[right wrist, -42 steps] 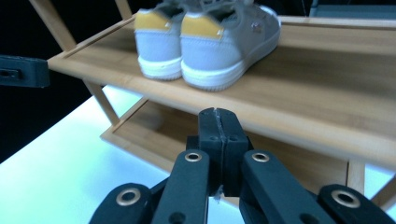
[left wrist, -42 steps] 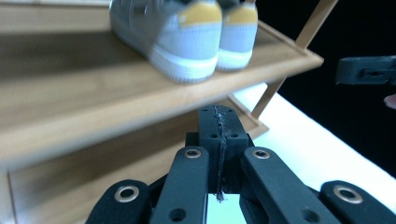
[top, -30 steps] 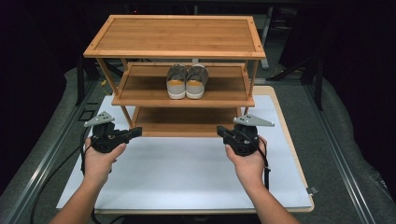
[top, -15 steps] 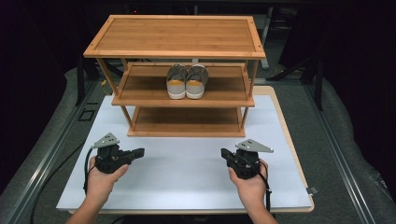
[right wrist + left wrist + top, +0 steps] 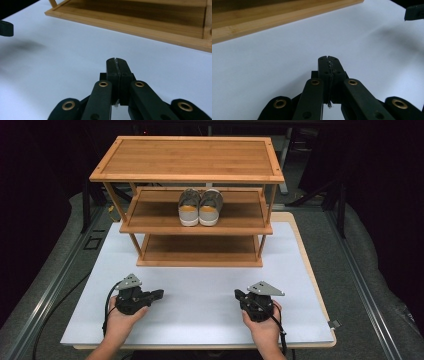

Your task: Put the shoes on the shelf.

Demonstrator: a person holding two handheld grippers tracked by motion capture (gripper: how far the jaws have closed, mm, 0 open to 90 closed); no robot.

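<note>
On the white table top (image 5: 200, 310), near its front edge, the person's two hands rest well apart, each holding a black gripper. The left gripper (image 5: 158, 294) sits at the left, its jaws pointing toward the middle of the table; in the left gripper view its jaws (image 5: 329, 65) are pressed together with nothing between them, hanging low over bare white surface. The right gripper (image 5: 238, 294) lies at the right, a grey three-cornered plate on top, and in the right gripper view its jaws (image 5: 117, 65) are likewise closed on nothing. A cable trails from each gripper back toward the person.

Behind the hands, toward the far side of the table, stands a wooden shoe rack (image 5: 187, 157) with three tiers. A pair of grey shoes (image 5: 200, 207) with pale soles sits side by side on the middle shelf, heels toward the camera, the two shoes touching. The top and bottom tiers are bare wood. The rack's bottom edge shows across the upper part of both gripper views (image 5: 274, 17) (image 5: 140, 27)
</note>
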